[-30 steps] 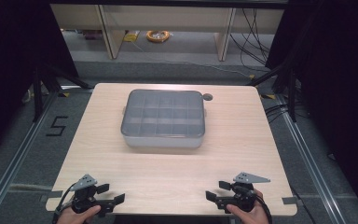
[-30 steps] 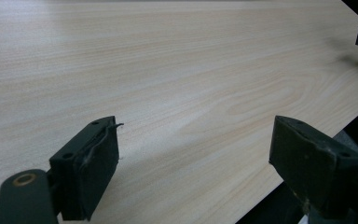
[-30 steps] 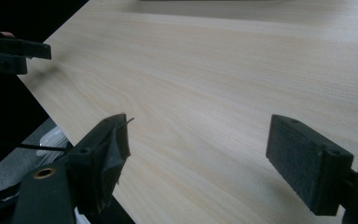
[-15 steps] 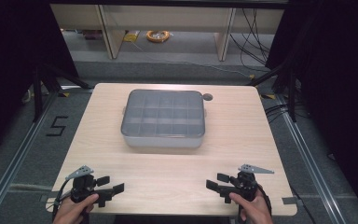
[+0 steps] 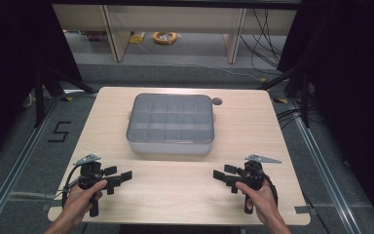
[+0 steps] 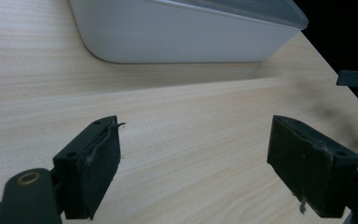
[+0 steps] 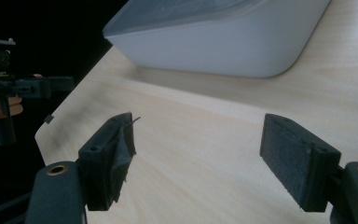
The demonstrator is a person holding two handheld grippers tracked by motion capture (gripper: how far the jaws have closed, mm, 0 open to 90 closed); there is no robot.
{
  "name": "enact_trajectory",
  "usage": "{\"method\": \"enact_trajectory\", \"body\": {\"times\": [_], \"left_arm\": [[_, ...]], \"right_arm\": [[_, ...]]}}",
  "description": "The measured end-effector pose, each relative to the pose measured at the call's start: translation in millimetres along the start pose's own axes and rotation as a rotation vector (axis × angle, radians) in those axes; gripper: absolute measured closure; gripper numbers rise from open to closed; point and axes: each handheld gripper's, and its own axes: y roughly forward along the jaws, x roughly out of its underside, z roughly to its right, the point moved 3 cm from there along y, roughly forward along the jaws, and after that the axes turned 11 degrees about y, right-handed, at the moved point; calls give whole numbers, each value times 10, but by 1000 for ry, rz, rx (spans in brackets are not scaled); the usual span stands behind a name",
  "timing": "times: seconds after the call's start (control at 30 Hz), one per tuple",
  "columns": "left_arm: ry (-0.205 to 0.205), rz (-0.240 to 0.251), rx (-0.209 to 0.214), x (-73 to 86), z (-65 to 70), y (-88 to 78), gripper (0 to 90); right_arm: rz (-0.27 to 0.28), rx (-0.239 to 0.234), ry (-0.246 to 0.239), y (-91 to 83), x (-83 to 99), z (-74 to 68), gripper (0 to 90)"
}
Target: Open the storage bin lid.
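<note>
A grey lidded box (image 5: 170,124) sits on the counter (image 5: 253,126), slightly toward the far edge and roughly midway between the left and right edges. Its lid is on and translucent; a grid of compartments shows through it, though their contents cannot be made out. A small round grey disc (image 5: 216,101) lies on the counter just beside the box's far right corner.

The left gripper (image 5: 119,176) is held over the near left corner of the counter, well apart from the box, with its jaws pointing toward the middle of the counter. In the left gripper view its two black pads (image 6: 95,172) stand wide apart with only bare wood between them; it has hold of nothing. The box's near wall (image 6: 182,35) lies beyond the jaws in that view.

The right gripper (image 5: 222,174) is held over the near right part of the counter, also well apart from the box, jaws pointing inward toward the left gripper. Its jaws have just been closing a little, yet in the right gripper view the pads (image 7: 291,156) remain widely parted with nothing between them. The box's rounded corner (image 7: 242,44) lies ahead, and the left gripper (image 7: 58,84) shows at the far counter edge.

Each gripper carries a grey three-cornered plate on top. Neither gripper touches the box or the counter surface.
</note>
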Motion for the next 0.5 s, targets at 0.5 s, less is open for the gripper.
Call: {"method": "enact_trajectory", "body": {"times": [0.5], "left_arm": [[-67, 72, -40, -430, -314, 121, 198]], "right_arm": [[89, 24, 29, 106, -671, 225, 330]]}}
